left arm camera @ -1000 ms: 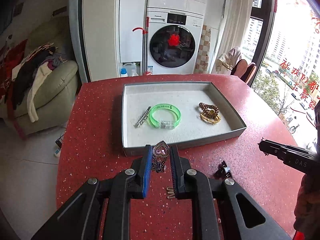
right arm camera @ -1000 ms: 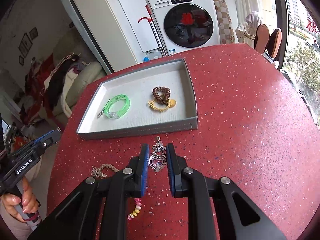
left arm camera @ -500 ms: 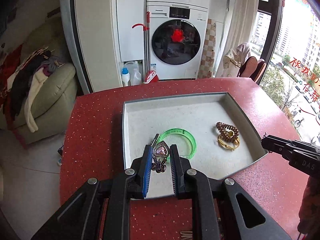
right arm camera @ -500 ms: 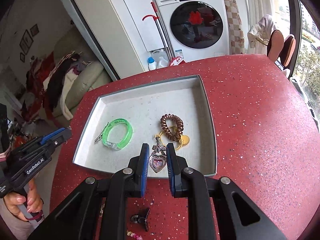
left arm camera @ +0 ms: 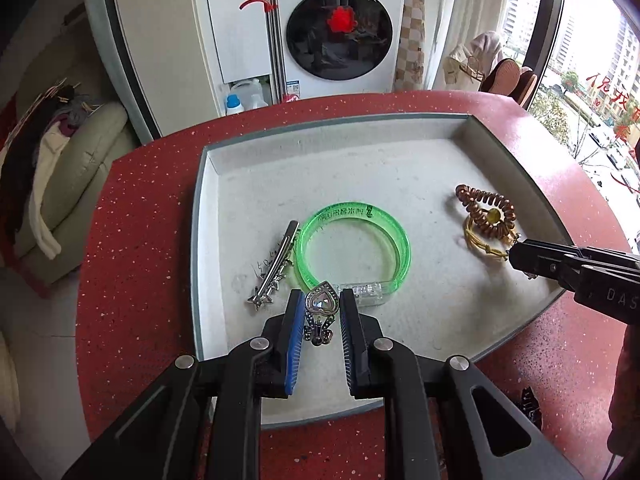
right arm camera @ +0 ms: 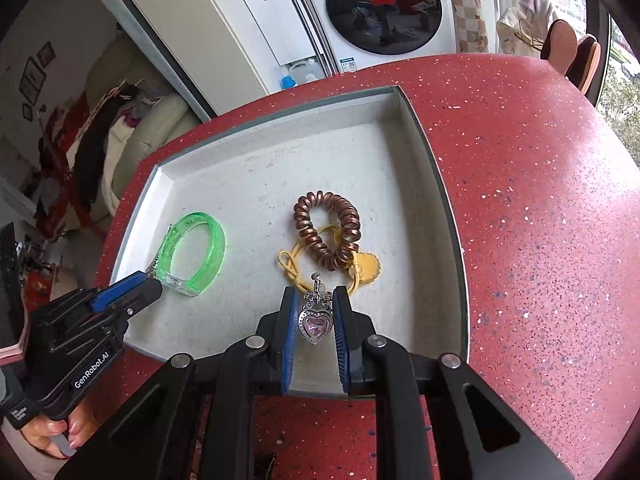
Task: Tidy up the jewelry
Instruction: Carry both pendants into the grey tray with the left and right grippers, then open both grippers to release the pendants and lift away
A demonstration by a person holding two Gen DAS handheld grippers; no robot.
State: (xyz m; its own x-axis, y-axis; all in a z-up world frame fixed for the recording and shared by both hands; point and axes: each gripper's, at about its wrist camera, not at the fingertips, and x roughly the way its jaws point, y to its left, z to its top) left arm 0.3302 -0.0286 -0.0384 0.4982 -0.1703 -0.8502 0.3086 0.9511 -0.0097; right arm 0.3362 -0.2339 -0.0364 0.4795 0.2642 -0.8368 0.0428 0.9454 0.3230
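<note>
Left wrist view: left gripper point(left arm camera: 320, 312) low over the near edge of the grey tray point(left arm camera: 206, 184), fingers point(left arm camera: 294, 336) pinching a heart pendant point(left arm camera: 320, 308) between the blue pads, heart end forward, silver tail hanging back toward the camera. Just ahead in the tray, a green bangle point(left arm camera: 354, 246) with a clear clasp, almost touching the pendant tip; a silver hair clip point(left arm camera: 276, 268) lying just beside the bangle's left side. Toward the tray's right edge, a brown coil hair tie point(left arm camera: 486, 210) resting on a yellow cord point(left arm camera: 482, 242). Right gripper point(left arm camera: 520, 258) reaching in from the right, tip near the cord. Tray resting on the red speckled surface point(left arm camera: 132, 240).

Right wrist view: right gripper point(right arm camera: 316, 320) above the tray's point(right arm camera: 434, 184) near edge, fingers point(right arm camera: 288, 328) clamped on a second pink heart pendant point(right arm camera: 316, 322), point down, its loop toward the yellow cord point(right arm camera: 290, 264) and coil hair tie point(right arm camera: 326, 236) directly ahead. Green bangle point(right arm camera: 196, 252) near the tray's left edge, left gripper point(right arm camera: 136, 290) close against its clasp.
</note>
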